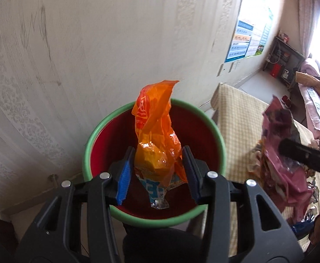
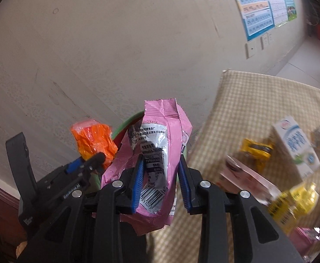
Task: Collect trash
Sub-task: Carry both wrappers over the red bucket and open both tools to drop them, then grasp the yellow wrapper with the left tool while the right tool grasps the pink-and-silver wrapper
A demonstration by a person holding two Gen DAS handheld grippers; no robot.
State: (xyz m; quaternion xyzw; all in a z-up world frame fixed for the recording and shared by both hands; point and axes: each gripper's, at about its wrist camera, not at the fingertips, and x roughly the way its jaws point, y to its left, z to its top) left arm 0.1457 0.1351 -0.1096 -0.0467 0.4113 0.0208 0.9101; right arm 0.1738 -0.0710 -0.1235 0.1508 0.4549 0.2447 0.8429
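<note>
A red bin with a green rim [image 1: 87, 144] stands on the floor against the wall. My left gripper [image 1: 157, 153] hangs over its mouth, shut on a crumpled orange wrapper [image 1: 153, 118] that sticks up between the blue pads. To the right, my right gripper [image 1: 291, 149] carries a pink wrapper [image 1: 278, 131] above the table edge. In the right wrist view, the right gripper [image 2: 160, 160] is shut on that pink wrapper [image 2: 166, 118], printed side and barcode showing. The left gripper [image 2: 90, 162] with the orange wrapper [image 2: 94, 140] sits to its left, and the bin's green rim [image 2: 127, 122] peeks out behind.
A table with a checked cloth [image 2: 243, 100] stands right of the bin. On it lie a white milk carton [image 2: 295, 144], yellow wrappers [image 2: 256, 151] and more pink packets [image 2: 247, 175]. The patterned wall [image 1: 94, 43] is close behind, and a poster [image 1: 245, 41] hangs further right.
</note>
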